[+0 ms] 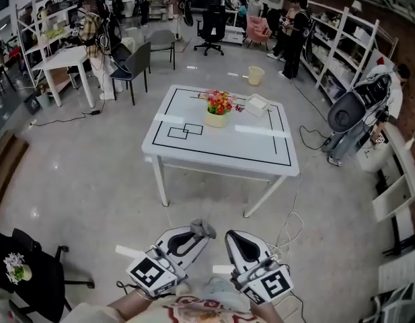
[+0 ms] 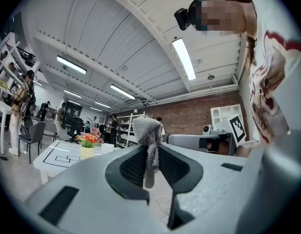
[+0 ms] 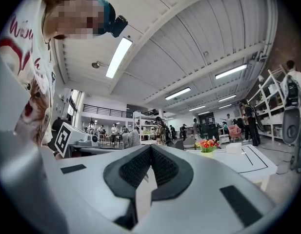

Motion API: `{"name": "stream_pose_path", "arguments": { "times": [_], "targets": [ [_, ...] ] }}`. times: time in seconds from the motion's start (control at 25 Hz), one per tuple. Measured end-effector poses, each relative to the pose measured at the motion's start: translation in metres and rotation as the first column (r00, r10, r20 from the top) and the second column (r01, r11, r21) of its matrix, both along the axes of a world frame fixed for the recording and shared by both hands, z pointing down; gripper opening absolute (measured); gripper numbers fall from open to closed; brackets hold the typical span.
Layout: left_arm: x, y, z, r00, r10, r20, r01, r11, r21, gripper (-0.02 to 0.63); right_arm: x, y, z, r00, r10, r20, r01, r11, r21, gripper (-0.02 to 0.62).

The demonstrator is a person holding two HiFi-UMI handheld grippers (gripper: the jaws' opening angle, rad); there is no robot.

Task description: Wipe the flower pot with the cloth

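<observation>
Well short of it, the white table (image 1: 220,148) stands ahead of me on the grey floor, one table with black lines marked on its top. I hold two grippers low in front of my body, side by side and close together. Both point level toward that table, and neither touches it.

My left gripper (image 1: 199,236) has its fingers (image 2: 130,165) pressed almost together. They pinch the one grey knitted cloth (image 2: 147,128), which bunches up above the tips while a short strip of it hangs down between the pads. My right gripper (image 3: 150,150) has its fingers fully pressed together, pad against pad, and nothing is between them. Each gripper carries one cube with square markers at the end nearest me, so there are two cubes in all, left (image 1: 152,272) and right (image 1: 274,284). My hands sit just behind them at the bottom edge of the head view.

One small white box (image 1: 257,104) lies on the far part of the table. Just beside it stands the one flower pot (image 1: 216,118), pale yellow and upright, with red and orange flowers (image 1: 219,101) in it. The pot is on the tabletop, well apart from both grippers and from the cloth.
</observation>
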State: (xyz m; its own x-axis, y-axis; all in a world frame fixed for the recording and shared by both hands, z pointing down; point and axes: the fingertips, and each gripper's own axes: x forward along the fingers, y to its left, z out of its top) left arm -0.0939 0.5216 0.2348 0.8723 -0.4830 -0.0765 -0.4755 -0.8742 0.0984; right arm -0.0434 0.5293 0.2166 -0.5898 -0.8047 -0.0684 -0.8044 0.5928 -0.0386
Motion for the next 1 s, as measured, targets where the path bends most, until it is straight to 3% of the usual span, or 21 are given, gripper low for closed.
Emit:
{"name": "stream_pose_path", "arguments": {
  "times": [0.44, 1.0],
  "targets": [
    [0.021, 0.024, -0.019, 0.997, -0.04, -0.059, 0.041, 0.999, 0.009, 0.061, 0.019, 0.027, -0.012, 0.998, -0.06, -0.008, 0.06, 0.998, 0.02, -0.002],
    [0.037, 0.031, -0.01, 0.997, -0.058, -0.043, 0.058, 0.998, -0.01, 0.061, 0.026, 0.034, -0.01, 0.997, -0.08, -0.012, 0.08, 0.997, 0.023, -0.002]
  ]
}}
